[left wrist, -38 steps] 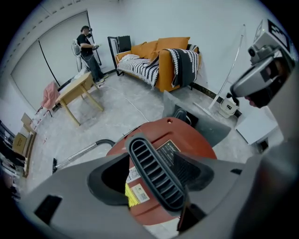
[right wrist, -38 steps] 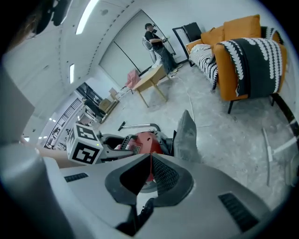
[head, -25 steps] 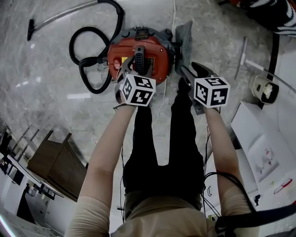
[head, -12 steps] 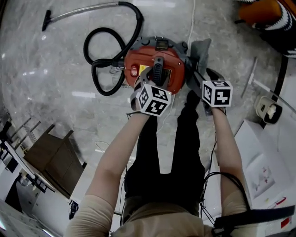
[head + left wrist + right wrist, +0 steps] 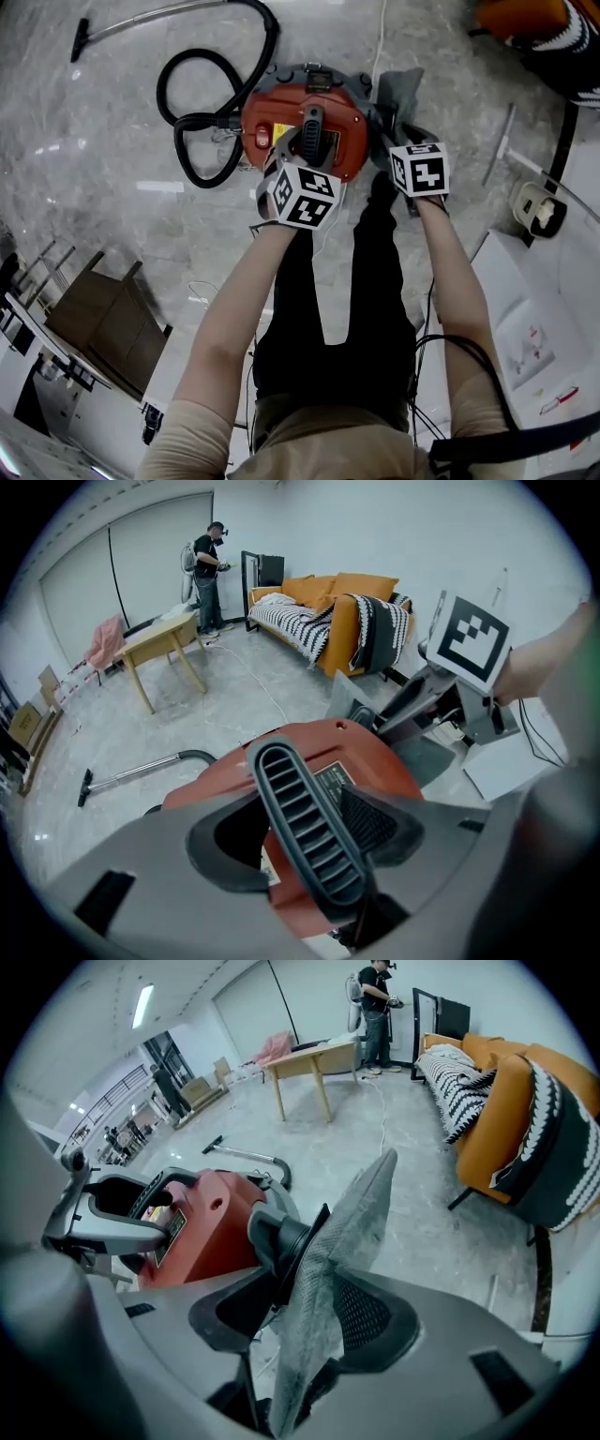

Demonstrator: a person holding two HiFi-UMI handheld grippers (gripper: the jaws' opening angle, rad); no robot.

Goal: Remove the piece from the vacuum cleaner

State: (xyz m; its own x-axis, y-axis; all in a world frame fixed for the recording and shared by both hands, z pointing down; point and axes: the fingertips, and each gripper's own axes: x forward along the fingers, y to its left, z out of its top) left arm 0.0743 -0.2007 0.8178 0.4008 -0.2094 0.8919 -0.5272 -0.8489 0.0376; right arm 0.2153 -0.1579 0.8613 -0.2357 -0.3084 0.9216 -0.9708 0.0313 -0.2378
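Filter bag (image 5: 352,1213) not yet off vacuum cleaner (image 5: 262,117).
Left gripper (image 5: 309,836), jaws closing yet apart, straddles handle (image 5: 281,780); right gripper (image 5: 305,1321), just opened wide, straddles the filter bag.

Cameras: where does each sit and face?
Head view: on the person's head, steeply down at the vacuum cleaner; forearms, legs, left gripper and right gripper show.
Left gripper view: on that gripper, along jaws just closing, handle between them; right gripper shows.
Right gripper view: likewise, jaws just opening, filter bag between; left gripper shows.
All share the vacuum cleaner.
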